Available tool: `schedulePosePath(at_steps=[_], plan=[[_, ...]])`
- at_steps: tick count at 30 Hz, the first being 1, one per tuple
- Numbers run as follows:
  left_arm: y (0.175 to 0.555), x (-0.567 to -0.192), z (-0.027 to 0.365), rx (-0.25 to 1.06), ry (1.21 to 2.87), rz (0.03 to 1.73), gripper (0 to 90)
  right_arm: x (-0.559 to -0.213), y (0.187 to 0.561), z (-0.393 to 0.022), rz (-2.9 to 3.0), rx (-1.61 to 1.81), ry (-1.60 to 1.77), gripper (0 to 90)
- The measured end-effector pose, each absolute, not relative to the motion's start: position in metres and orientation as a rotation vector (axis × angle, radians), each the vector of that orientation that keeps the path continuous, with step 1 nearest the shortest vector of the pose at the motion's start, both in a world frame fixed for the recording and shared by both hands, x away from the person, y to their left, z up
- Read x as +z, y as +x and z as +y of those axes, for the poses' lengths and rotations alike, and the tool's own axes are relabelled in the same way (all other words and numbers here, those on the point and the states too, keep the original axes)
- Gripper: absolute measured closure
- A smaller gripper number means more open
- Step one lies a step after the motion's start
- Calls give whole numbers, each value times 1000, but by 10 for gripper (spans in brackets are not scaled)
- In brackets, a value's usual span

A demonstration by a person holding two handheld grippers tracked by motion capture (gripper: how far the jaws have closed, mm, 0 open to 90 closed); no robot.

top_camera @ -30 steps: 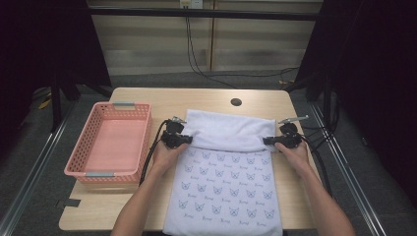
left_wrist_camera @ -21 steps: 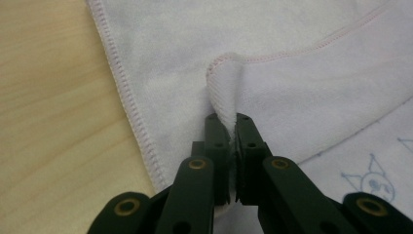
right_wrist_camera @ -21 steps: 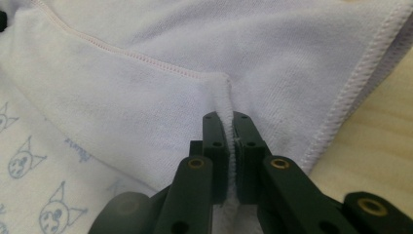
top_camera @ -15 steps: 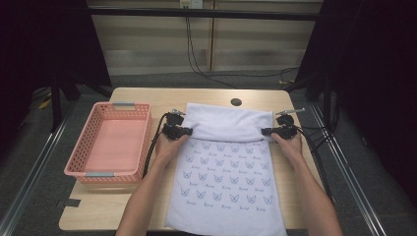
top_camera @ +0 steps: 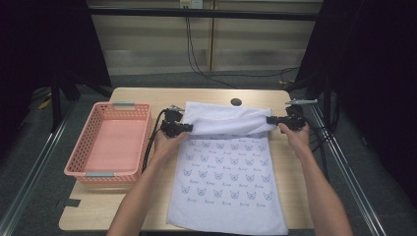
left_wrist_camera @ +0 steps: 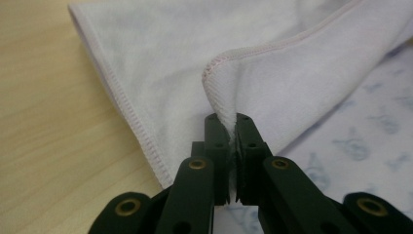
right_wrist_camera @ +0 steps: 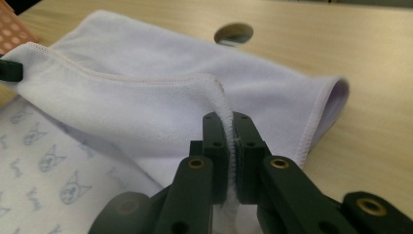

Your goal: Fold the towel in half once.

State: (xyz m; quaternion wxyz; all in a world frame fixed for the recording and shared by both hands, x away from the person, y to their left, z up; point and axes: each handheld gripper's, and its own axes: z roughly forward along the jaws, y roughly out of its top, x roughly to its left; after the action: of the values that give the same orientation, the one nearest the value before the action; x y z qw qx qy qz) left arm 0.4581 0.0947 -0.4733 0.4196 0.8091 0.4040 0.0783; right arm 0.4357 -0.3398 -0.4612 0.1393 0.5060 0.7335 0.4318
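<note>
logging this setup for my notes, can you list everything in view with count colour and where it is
white cloth towel with small blue printed figures: one, white and blue, spread on the table centre, its far edge lifted and folded toward the person
pink plastic lattice basket: one, pink with grey handles, left part of the table, nothing in it
light wooden table: one, pale wood, with a round dark hole near its far edge
black cables: several, on the floor beyond the table
left gripper: black, shut on the towel's left corner
right gripper: black, shut on the towel's right corner
forearms: two, bare, from the bottom edge
</note>
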Motion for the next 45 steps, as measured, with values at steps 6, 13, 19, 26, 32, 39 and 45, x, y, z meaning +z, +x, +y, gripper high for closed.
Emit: schedulePosePath(at_steps=[6,13,19,26,32,39,45], plan=[[442,-435,100,197,1944,942,865,-414,417,-347,2079,1332,1353,865],[413,-387,109,217,1899,816,864,-372,390,-352,2048,1373,1237,865],[385,-340,117,284,1889,710,864,-340,361,-356,2030,1427,1157,865],[341,-308,135,305,1884,628,862,-310,306,-347,2050,1444,1006,865],[287,-366,145,212,1884,554,858,-346,250,-344,2122,1478,996,864],[254,-442,153,56,1979,638,840,-406,206,-338,2241,1450,1051,857],[243,-473,164,-49,2084,666,815,-448,183,-331,2427,1374,1082,830]])
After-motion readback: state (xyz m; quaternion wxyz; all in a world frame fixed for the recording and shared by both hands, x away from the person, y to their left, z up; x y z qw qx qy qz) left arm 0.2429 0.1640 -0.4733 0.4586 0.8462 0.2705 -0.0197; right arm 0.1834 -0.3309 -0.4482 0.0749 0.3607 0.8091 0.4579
